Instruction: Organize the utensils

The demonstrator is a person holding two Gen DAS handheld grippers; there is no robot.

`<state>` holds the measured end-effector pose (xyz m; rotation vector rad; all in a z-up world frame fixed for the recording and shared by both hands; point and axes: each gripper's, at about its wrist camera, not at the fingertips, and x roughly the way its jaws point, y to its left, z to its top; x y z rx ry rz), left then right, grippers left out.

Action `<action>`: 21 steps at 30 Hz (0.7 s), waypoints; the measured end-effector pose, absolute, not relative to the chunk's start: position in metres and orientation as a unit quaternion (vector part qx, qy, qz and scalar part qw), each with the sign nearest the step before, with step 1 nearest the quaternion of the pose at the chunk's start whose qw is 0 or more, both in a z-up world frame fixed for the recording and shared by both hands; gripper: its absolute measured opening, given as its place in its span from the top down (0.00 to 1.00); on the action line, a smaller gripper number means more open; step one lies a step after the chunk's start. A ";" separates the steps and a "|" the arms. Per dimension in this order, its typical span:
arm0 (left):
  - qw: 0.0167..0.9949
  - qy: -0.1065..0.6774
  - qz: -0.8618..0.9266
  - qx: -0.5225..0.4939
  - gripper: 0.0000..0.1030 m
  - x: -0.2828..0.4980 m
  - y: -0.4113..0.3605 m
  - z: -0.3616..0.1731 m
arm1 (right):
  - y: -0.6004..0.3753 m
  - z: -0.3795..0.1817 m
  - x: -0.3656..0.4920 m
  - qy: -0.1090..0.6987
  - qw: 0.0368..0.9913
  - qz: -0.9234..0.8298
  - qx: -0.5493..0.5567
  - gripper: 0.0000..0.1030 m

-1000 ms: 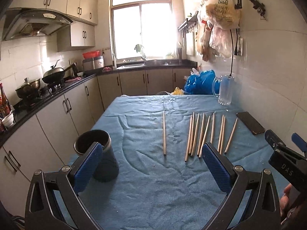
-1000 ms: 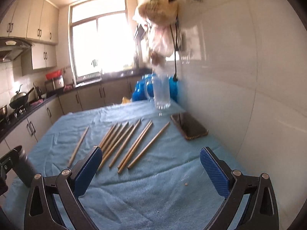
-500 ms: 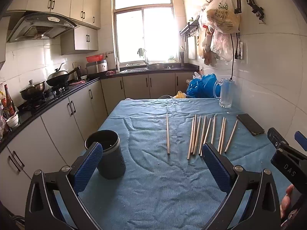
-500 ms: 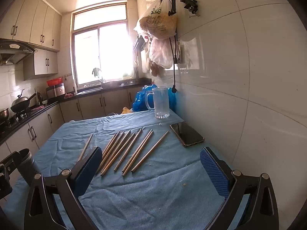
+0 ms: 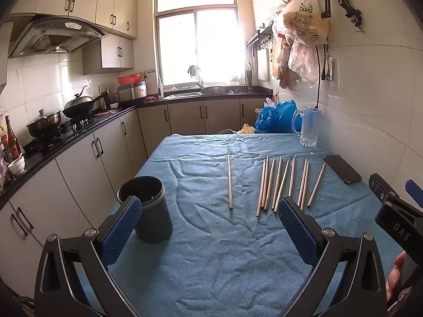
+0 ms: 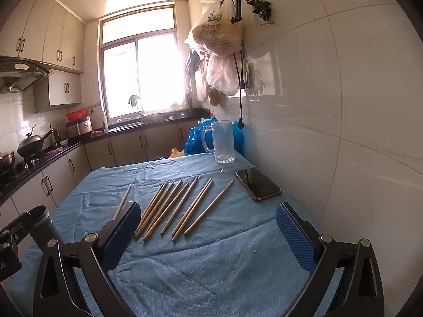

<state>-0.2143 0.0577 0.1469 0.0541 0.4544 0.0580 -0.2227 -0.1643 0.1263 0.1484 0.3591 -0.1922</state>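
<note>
Left gripper (image 5: 208,227): fingers spread, empty.
Right gripper (image 6: 208,232): fingers spread, empty.
Chopsticks (image 5: 280,185): wooden, lay mid-bench beside the wall.
Holder (image 5: 148,208): dark, stood at the bench's left edge.

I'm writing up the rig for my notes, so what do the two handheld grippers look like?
Both the left gripper and the right gripper have black angular frames with silver pivot bolts and triangular cutouts. Each finger carries a blue ribbed pad. Seen from the left wrist camera, the right gripper's black body bears white letters "DAS". No cables are visible.
</note>
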 end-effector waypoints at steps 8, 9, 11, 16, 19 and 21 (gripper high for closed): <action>0.966 0.256 0.021 0.026 0.00 -0.190 0.059 0.138 | -0.171 0.113 -0.215 0.202 0.972 -0.096 0.079 0.00; 0.965 0.261 0.019 0.025 0.00 -0.185 0.059 0.136 | -0.173 0.112 -0.213 0.205 0.971 -0.096 0.079 0.00; 0.961 0.274 0.016 0.026 0.00 -0.173 0.059 0.134 | -0.178 0.107 -0.208 0.213 0.969 -0.097 0.080 0.00; 0.951 0.309 -0.004 0.023 0.00 -0.139 0.053 0.132 | -0.196 0.098 -0.194 0.232 0.964 -0.099 0.082 0.00; 0.948 0.318 -0.022 0.010 0.00 -0.118 0.045 0.142 | -0.208 0.096 -0.182 0.244 0.961 -0.096 0.083 0.00; 0.946 0.321 -0.038 0.002 0.00 -0.102 0.039 0.146 | -0.217 0.096 -0.173 0.252 0.960 -0.091 0.086 0.00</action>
